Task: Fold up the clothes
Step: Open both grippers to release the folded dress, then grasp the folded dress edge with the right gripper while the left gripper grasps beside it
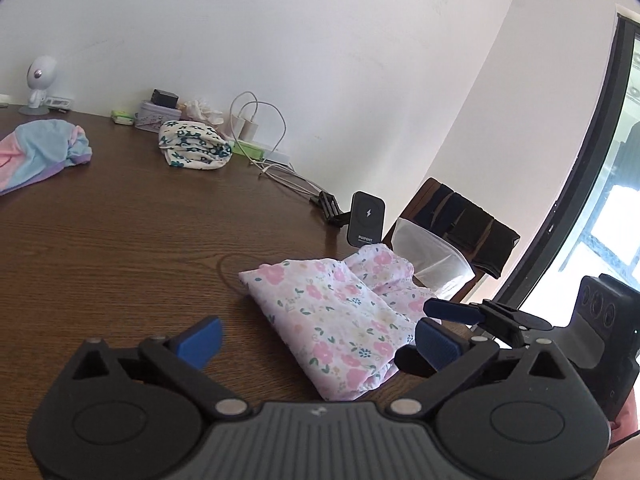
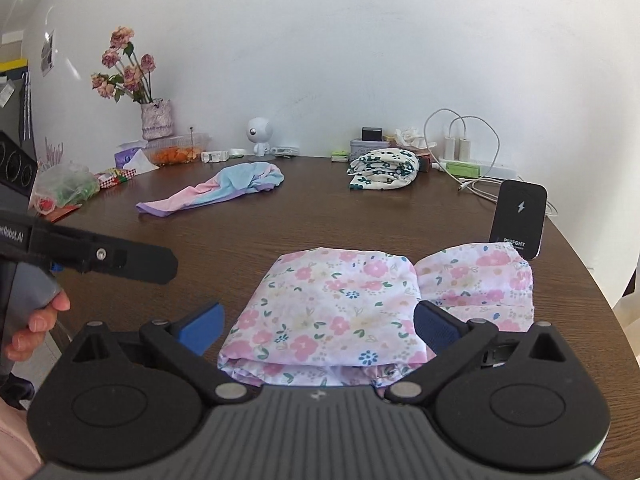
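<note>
3 garments lay on the brown surface (image 2: 240, 236): a folded pink floral garment (image 2: 332, 312) nearest, a pastel garment (image 2: 224, 188) and, possibly folded, a green-flowered garment (image 2: 384, 168) behind. The left hand-held gripper (image 1: 316, 338) and right hand-held gripper (image 2: 320, 322) both gaped wide, gripping nothing.

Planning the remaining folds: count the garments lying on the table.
3. The pink floral garment lies folded at the near edge; the pastel striped garment lies loose toward the far left; the green-flowered garment sits bundled by the wall. Others may be out of view.
</note>
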### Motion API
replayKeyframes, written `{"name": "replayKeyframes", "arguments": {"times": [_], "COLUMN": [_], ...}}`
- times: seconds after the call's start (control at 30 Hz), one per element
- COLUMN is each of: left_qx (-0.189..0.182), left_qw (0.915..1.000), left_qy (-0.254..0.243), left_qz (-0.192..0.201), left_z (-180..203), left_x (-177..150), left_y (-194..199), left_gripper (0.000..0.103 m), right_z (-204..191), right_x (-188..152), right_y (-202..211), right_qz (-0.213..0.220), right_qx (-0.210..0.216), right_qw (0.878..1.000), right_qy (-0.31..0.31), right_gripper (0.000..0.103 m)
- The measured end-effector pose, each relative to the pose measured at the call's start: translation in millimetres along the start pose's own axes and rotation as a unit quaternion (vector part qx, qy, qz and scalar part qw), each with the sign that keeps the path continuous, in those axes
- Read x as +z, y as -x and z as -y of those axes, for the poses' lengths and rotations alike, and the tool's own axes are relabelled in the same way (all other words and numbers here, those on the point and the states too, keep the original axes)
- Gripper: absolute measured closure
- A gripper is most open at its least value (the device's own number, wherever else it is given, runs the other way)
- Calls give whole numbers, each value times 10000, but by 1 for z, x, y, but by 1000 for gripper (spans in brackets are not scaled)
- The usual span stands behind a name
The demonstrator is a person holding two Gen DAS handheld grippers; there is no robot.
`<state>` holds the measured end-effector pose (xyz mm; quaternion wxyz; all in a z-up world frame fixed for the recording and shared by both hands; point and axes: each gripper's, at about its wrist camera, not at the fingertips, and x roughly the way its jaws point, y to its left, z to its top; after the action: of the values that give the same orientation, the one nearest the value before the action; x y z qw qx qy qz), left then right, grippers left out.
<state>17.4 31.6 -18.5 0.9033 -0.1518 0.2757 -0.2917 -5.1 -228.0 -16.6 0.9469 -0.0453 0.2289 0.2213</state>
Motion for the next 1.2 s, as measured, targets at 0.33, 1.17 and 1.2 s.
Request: {"name": "replayKeyframes", "arguments": {"times": [0.33, 1.17, 1.2], "left_qx": [219, -599, -632], "left_qw": [9990, 9667, 9649], "left_qy": [397, 1960, 2018], "left_qz": [-23, -1530, -1560], "left_z": [-21, -40, -41], "left_x": [11, 29, 31], "left_y": [5, -103, -108], "left_gripper": [0, 34, 38], "right_z": [-60, -29, -24], "right_x": [-1, 0, 0], "right_y": [-28, -25, -22], "right_qz": [-613, -462, -416], "right_qx": [-344, -179, -109], "right_qw": [9847, 9986, 9990], "right_qy": [1595, 188, 91], "right_gripper": [1, 86, 86]}}
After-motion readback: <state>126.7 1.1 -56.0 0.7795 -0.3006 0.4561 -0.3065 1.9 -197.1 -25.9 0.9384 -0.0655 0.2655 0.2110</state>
